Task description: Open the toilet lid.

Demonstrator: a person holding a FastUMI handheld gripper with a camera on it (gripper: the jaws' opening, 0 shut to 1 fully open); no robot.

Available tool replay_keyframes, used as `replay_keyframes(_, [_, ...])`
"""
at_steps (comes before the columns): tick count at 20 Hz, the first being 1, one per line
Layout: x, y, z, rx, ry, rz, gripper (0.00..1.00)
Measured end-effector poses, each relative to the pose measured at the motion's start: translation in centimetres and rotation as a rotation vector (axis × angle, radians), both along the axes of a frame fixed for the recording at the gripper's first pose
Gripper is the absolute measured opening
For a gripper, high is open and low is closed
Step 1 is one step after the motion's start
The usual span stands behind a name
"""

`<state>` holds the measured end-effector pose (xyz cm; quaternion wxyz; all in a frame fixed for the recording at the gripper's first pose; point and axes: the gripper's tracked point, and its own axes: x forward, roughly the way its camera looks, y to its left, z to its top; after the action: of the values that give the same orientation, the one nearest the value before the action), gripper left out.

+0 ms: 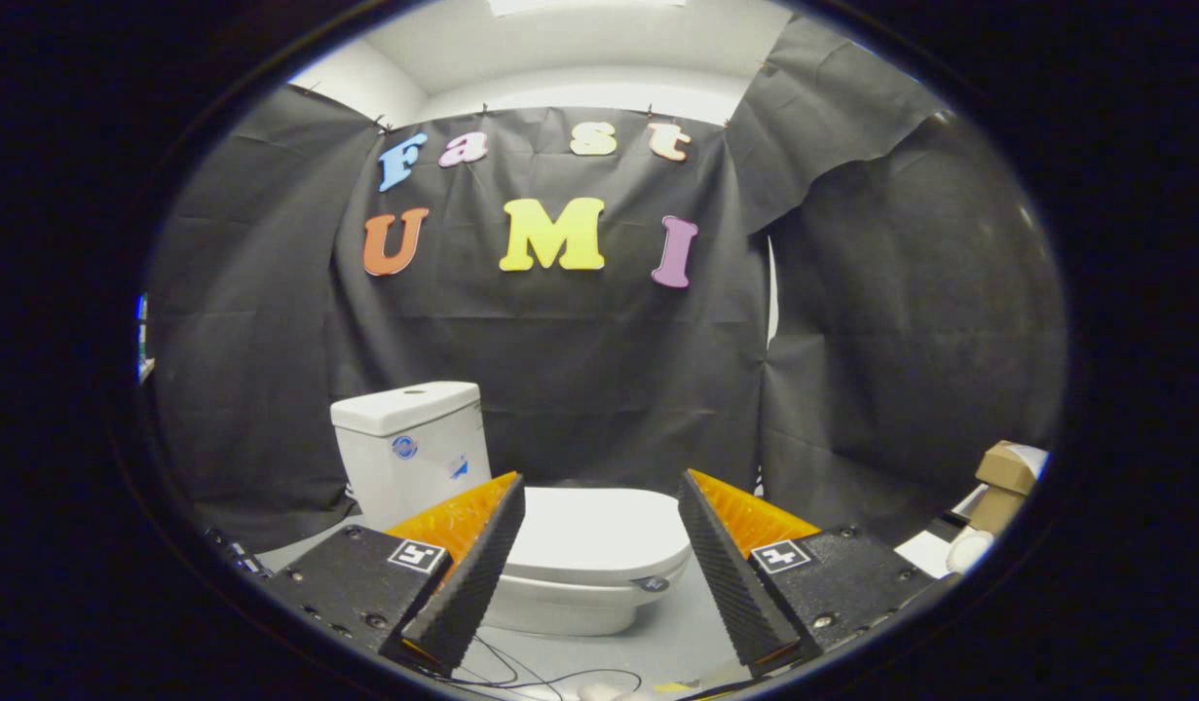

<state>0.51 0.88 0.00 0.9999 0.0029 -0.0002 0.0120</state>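
Note:
A white toilet stands ahead of me on the pale floor, its lid [599,531] lying flat and closed over the bowl [570,608]. The white tank [411,443] rises behind it, beyond my left finger. My gripper [599,492] is open, fingers spread wide, with the lid showing in the gap between them and some way beyond the tips. Nothing sits between the fingers. The left finger [472,565] covers the lid's left side, and the right finger [730,565] covers a little of its right edge.
Black cloth walls close in behind and on both sides of the toilet. Thin dark cables [541,677] trail over the floor just below the bowl. A brown cardboard box [1006,477] and some white items sit low beyond the right finger.

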Motion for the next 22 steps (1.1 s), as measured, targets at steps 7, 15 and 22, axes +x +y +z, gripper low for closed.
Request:
replay_keyframes(7, [4.7, -0.2, 1.0, 0.066, -0.015, 0.012, 0.99])
replay_keyframes(15, [13.9, -3.5, -3.3, 0.210, 0.078, 0.030, 0.99])
replay_keyframes(22, [19.6, -7.4, -14.4, 0.509, 0.301, 0.068, 0.99])
